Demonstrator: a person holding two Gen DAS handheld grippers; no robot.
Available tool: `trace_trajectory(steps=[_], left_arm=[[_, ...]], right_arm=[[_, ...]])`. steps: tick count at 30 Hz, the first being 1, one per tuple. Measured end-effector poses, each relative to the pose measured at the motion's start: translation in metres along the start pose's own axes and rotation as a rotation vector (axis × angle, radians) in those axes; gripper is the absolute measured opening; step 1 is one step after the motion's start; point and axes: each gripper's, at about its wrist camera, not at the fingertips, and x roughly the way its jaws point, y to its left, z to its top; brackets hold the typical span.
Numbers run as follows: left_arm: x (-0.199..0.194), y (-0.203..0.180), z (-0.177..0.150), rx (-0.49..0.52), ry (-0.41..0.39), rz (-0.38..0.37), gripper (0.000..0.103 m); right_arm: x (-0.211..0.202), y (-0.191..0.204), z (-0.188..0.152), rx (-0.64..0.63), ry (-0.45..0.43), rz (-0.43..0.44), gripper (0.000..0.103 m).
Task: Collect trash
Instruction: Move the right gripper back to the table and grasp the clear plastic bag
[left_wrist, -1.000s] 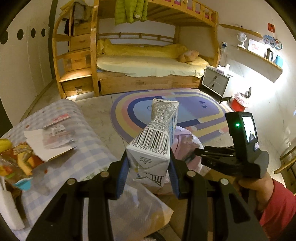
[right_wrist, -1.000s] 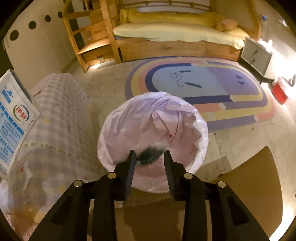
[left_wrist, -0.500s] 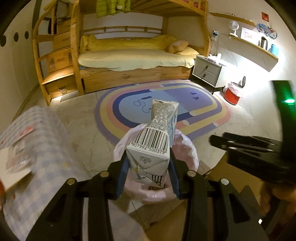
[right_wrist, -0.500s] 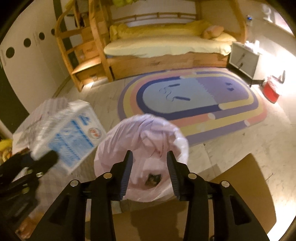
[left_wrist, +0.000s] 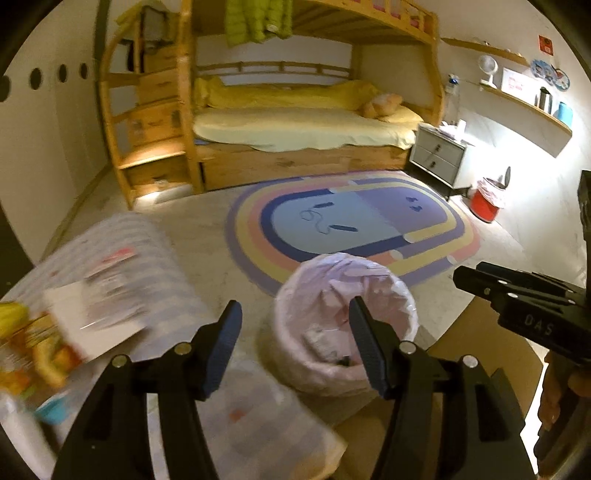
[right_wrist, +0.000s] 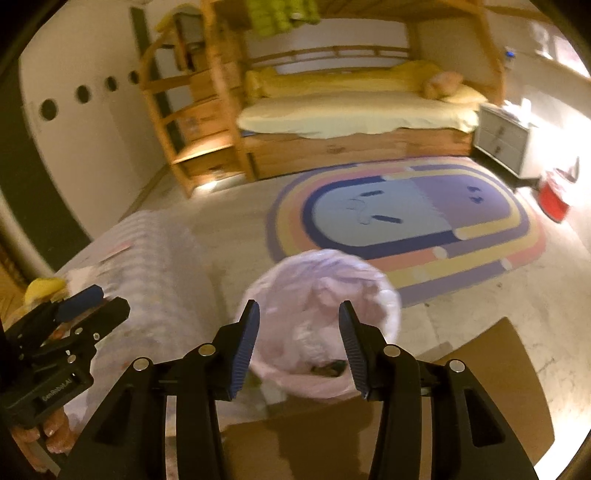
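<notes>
A bin lined with a pale pink bag (left_wrist: 343, 317) stands on the floor beside the table; it also shows in the right wrist view (right_wrist: 321, 325), with white and dark scraps inside. My left gripper (left_wrist: 295, 343) is open and empty, above the bin's near left rim. My right gripper (right_wrist: 299, 339) is open and empty, just above the bin's near side. More trash lies on the checked tablecloth (left_wrist: 122, 258): white paper (left_wrist: 92, 317) and colourful wrappers (left_wrist: 40, 350). The milk carton is not in view.
A cardboard sheet (right_wrist: 480, 398) lies under the bin on the right. A rainbow rug (left_wrist: 351, 225) covers the floor ahead. A wooden bunk bed (left_wrist: 295, 129), a grey nightstand (left_wrist: 437, 158) and a red bin (left_wrist: 485, 199) stand at the back.
My left gripper opened and the milk carton it held is gone from its jaws. It swung back left toward the table. My right gripper's jaws opened wider over the bin.
</notes>
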Motion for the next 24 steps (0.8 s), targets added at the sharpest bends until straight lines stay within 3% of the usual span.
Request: trace_trajectory(steps=[14,24], left_arm=[[-0.115,0.105,-0.071,-0.158,-0.011,0.208,0.061],[-0.159,0.179,-0.102,-0.312,-0.031,0.332,0.063]], right_arm=[[-0.037,0.140,-0.027,-0.231,0.007,0.203,0.046],[-0.021,0.206,-0.038,-0.379,0.036,0.259,0.048]])
